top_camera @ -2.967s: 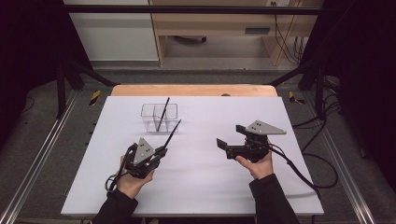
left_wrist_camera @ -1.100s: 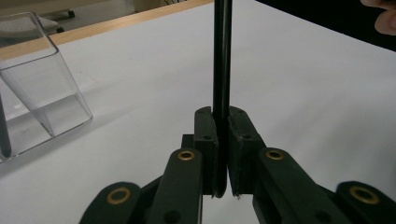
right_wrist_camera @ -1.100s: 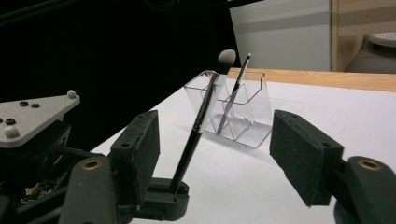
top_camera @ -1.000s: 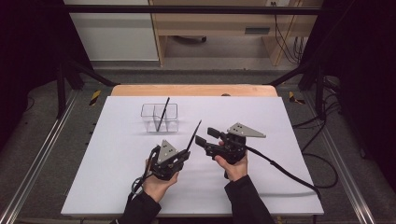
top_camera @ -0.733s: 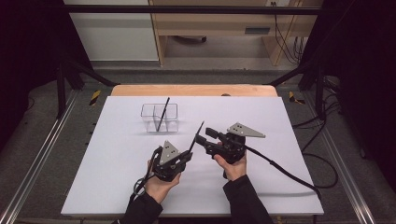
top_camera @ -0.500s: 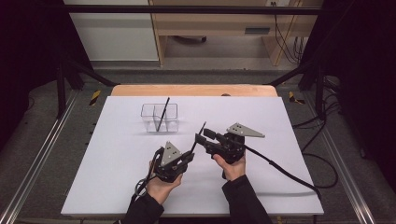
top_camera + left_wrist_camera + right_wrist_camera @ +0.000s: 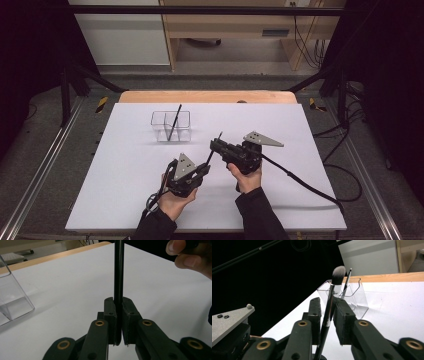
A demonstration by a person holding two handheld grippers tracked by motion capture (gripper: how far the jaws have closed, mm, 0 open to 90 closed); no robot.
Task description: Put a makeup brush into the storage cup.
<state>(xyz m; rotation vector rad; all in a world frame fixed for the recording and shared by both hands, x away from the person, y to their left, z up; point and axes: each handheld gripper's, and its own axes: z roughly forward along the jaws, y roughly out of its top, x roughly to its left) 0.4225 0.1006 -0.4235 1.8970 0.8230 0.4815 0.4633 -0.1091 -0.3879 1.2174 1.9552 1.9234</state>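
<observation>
A large white table (image 7: 125,165) fills most of the high view, with a wooden edge along its far side. Everything here is placed relative to the clear holder (image 7: 171,125), a small see-through box with compartments standing on the far left part of the table. A thin dark brush (image 7: 174,121) leans inside the holder, its top sticking out above the rim.

Nearer the person than the holder, and to its right, two hands meet over the white surface. The right gripper (image 7: 216,145) is the closer of the two to the holder. Its jaws stand slightly apart on either side of a makeup brush (image 7: 329,307), and whether they press on the handle cannot be told. The left gripper (image 7: 204,170) sits just nearer the person than the right one. Its jaws are clamped tight on the lower end of the makeup brush handle, seen plainly in the left gripper view.

The makeup brush is a slim black stick that rises at a tilt from the left gripper, passing between the right gripper's jaws. Its soft pale bristle head points toward the holder.
</observation>
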